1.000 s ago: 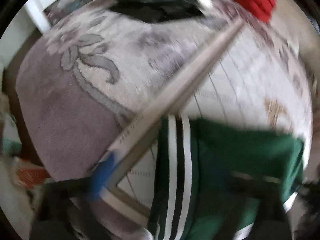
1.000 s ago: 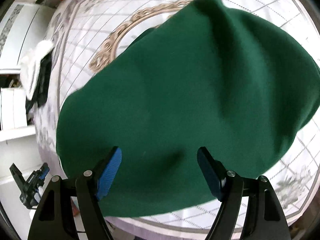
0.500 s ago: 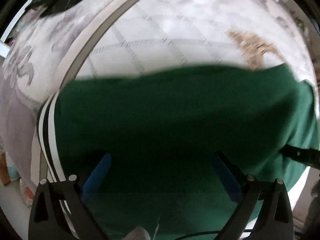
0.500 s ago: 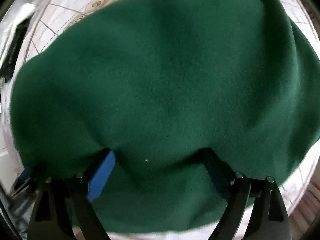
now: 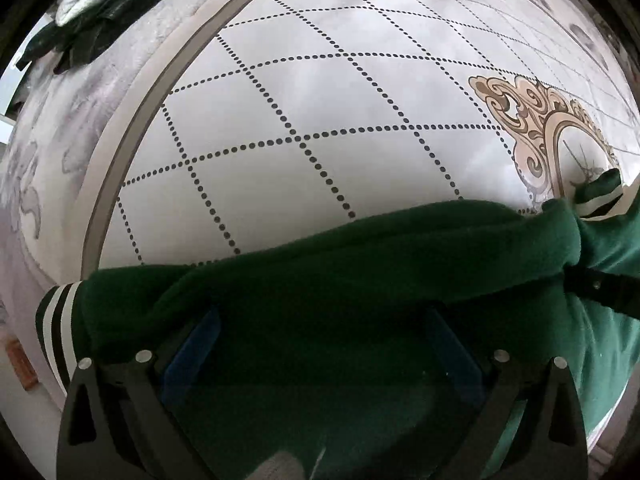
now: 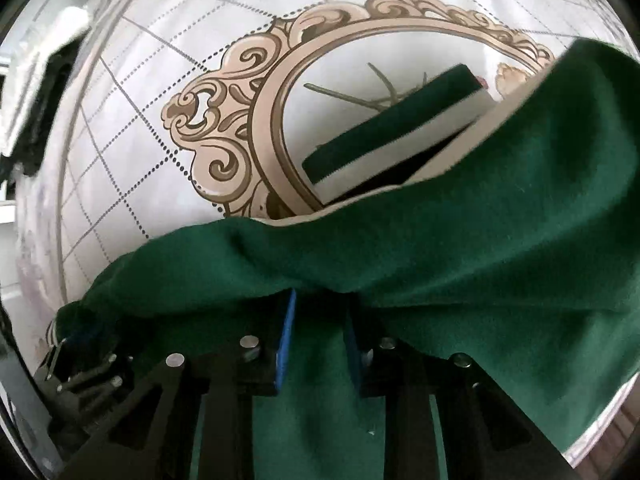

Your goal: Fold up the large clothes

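A: Surface?
B: White bedspread (image 5: 304,168) — dotted diamond grid, tan band around it, pale grey floral border.
A: Anything else?
B: Gold scrollwork medallion (image 6: 224,128) in the middle — soft daylight, wood floor (image 6: 612,436) at the edge.

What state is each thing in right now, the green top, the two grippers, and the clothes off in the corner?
Green top: bunched into a ridge on the bedspread, not flat.
Striped cuff: lying loose on the bedspread, past the ridge.
Left gripper: jaws wide apart over the cloth, gripping nothing.
Right gripper: jaws closing, a fold of the green top between them.
Other clothes: heaped at the bedspread's far corner.
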The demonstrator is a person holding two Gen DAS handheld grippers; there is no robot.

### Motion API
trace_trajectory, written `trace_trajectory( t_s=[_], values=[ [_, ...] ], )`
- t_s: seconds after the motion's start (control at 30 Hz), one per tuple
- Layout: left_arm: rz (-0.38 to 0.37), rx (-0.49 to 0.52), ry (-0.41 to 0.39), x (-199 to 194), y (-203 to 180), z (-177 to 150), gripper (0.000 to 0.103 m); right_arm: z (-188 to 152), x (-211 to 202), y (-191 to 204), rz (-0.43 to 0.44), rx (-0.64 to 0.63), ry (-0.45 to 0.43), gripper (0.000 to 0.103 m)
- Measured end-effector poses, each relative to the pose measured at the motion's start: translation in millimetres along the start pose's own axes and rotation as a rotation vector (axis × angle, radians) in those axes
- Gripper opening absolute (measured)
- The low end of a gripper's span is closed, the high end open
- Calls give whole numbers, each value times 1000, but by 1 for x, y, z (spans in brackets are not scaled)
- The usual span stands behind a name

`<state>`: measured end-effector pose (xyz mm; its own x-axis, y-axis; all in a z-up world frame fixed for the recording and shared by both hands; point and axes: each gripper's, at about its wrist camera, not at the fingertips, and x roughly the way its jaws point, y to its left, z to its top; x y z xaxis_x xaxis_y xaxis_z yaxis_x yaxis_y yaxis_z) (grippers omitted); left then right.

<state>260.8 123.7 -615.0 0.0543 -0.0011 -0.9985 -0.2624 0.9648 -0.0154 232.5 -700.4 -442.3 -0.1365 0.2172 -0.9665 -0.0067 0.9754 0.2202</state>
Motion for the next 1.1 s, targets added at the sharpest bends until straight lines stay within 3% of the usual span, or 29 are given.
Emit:
trace_trajectory(
  t_s=[0.13,0.23,0.27,0.3,0.4,0.47,0.53,0.67,0.73,0.77,0.83,0.9,0.97,1.1],
  values=[
    [-45,-18,-48,-41,-1,-6,103,-10,-44,-30,145,73,-1,25],
    [-70,13,-105,-75,-19,-20,103,-44,-96,-98,105,197,-135,34],
    [-80,18,-108,-79,-26,-23,103,-53,-105,-123,79,255,-163,42],
    [-90,22,-107,-80,-33,-25,103,-58,-111,-147,64,308,-174,42],
    [-127,25,-76,-72,-57,-27,103,-71,-96,-217,38,435,-147,42],
    [-98,25,-54,-52,-74,-15,103,-68,-59,-246,25,453,-87,39],
    [-78,24,-10,-22,-82,-3,103,-67,-30,-265,73,504,-73,38],
    [-85,4,8,-9,-78,8,103,-57,-52,-254,15,486,-45,40],
    [-68,8,-26,-27,-75,2,103,-68,-75,-243,55,455,-99,44],
    [-37,13,-57,-40,-72,-5,103,-74,-81,-237,69,437,-109,51],
    [20,19,-96,-62,-67,-22,103,-86,-87,-226,73,392,-111,54],
    [30,14,-138,-82,-59,-43,103,-96,-86,-205,9,322,-101,58],
    [46,16,-176,-93,-51,-66,103,-98,-80,-185,-20,245,-63,71],
    [64,7,-108,-50,-50,-75,103,-99,-54,-159,-97,138,-39,76]
  ],
)
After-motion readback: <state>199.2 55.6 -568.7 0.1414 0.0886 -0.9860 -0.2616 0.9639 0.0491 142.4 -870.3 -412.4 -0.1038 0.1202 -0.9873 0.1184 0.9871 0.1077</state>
